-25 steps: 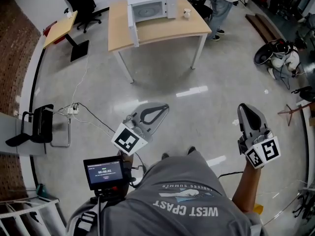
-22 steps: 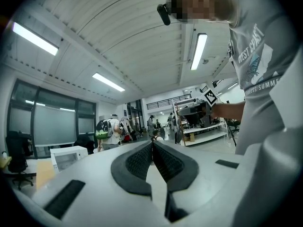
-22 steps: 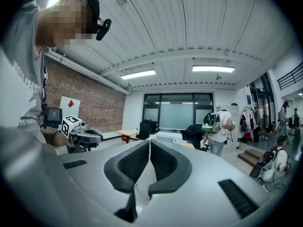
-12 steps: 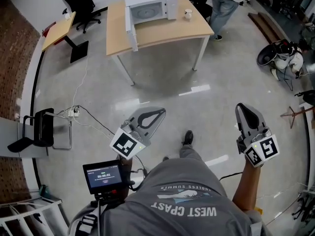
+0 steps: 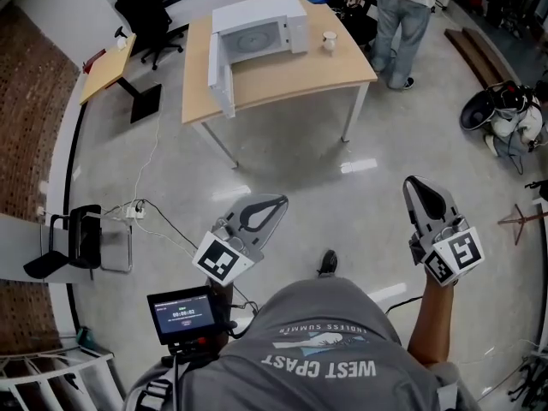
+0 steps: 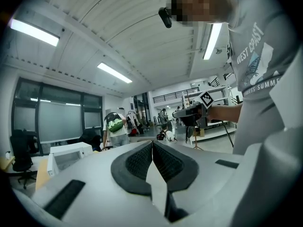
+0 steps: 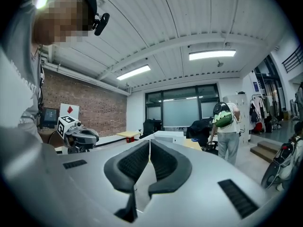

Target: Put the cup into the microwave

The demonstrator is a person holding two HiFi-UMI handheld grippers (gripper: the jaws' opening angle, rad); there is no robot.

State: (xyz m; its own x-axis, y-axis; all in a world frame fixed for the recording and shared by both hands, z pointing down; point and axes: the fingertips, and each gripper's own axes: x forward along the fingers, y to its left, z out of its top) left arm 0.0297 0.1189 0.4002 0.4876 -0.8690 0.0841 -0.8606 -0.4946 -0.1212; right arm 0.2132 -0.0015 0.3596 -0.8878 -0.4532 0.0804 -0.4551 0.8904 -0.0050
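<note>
The white cup point(image 5: 330, 40) stands on the wooden table point(image 5: 291, 71), just right of the white microwave point(image 5: 257, 26), whose door point(image 5: 220, 62) hangs open to the left. Both lie far ahead of me across the floor. My left gripper point(image 5: 280, 201) and right gripper point(image 5: 412, 182) are held level in front of my body, each shut and empty. In the left gripper view the pads meet at the left gripper point(image 6: 152, 144), with the microwave point(image 6: 68, 156) small in the distance. The right gripper point(image 7: 149, 143) also shows its pads together, aimed toward the microwave point(image 7: 168, 136).
A person point(image 5: 404, 11) with a green backpack stands at the table's far right corner. Office chairs point(image 5: 141, 7) and a small desk point(image 5: 107, 62) sit at the back left. Cables point(image 5: 141, 212) cross the floor, a black chair point(image 5: 73, 238) stands at left, and bags point(image 5: 505, 114) lie at right.
The table and microwave have come nearer and lower in the head view as I walk toward them. Both grippers travelled forward with me, still shut.
</note>
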